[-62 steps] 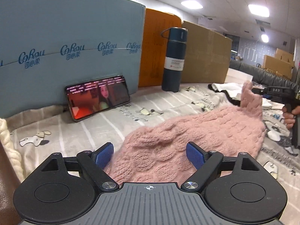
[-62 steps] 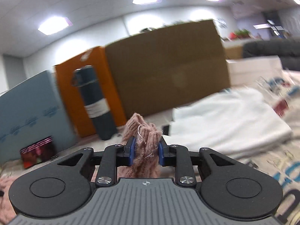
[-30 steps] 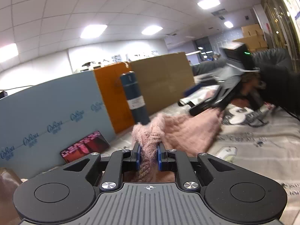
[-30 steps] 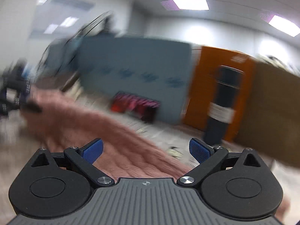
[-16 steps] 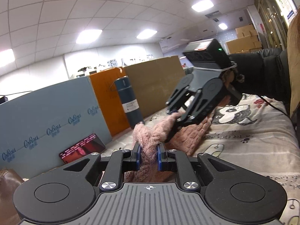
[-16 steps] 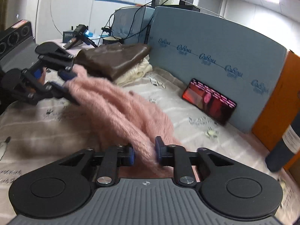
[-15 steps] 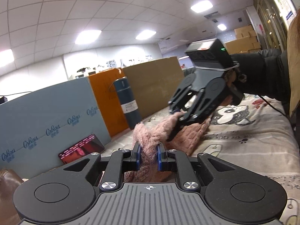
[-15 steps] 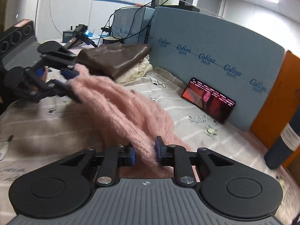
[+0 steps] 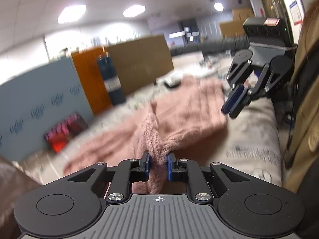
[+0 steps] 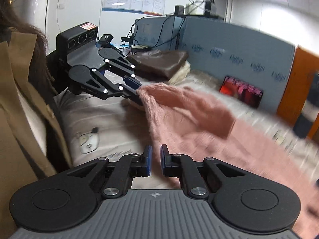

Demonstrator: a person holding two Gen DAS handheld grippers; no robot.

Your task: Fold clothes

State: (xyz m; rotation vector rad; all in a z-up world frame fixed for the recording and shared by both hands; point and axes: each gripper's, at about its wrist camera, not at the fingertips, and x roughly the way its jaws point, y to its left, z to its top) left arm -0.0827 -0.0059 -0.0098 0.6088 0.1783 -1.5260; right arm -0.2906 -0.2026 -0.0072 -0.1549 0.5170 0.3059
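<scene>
A pink knitted sweater (image 9: 185, 107) lies spread on the patterned bed sheet (image 9: 253, 131). My left gripper (image 9: 157, 164) is shut on a bunched edge of the sweater and holds it up; it also shows in the right wrist view (image 10: 135, 93), gripping the sweater (image 10: 191, 115) by a corner. My right gripper (image 10: 155, 157) has its jaws nearly closed with nothing between them, just beside the sweater's edge. It also shows in the left wrist view (image 9: 234, 104), hovering above the sweater's right side.
A blue foam board (image 10: 239, 45), a lit phone (image 10: 241, 91), an orange board (image 9: 89, 79), a dark flask (image 9: 110, 81) and a cardboard panel (image 9: 139, 63) stand along the back. Brown and cream clothes (image 10: 159, 61) are piled at the left. The person's tan coat (image 10: 18, 119) is close by.
My right gripper let go of the sweater and pulled away from it. My left gripper kept its hold and lowered; the sweater now lies spread flatter on the sheet.
</scene>
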